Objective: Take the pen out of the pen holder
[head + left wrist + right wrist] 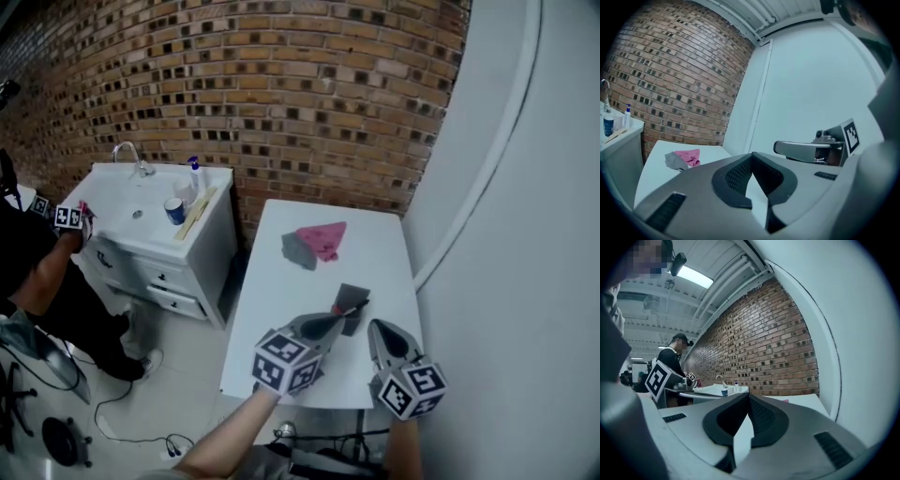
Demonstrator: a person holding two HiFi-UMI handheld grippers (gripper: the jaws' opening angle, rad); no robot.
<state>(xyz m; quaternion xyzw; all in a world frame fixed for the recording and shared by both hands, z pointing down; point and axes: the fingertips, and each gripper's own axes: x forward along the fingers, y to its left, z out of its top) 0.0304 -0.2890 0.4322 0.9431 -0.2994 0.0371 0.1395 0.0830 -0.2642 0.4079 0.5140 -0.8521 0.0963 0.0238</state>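
A dark grey pen holder [354, 298] stands on the white table [281, 309], with something small and red [337, 307] at its left side; I cannot make out the pen clearly. My left gripper [343, 317] points at the holder from the near side, its tips right by it. In the left gripper view that gripper [752, 155] has its jaws closed tip to tip with nothing between them, and they hide the holder. My right gripper [378, 328] hovers just right of the holder, apart from it. Its jaws [749, 397] are also shut and empty.
A pink and grey cloth [317, 242] lies at the table's far end. A white sink cabinet [159, 225] with bottles stands to the left, and a person [37, 272] with marker cubes works at it. A white wall [525, 234] runs close along the table's right edge.
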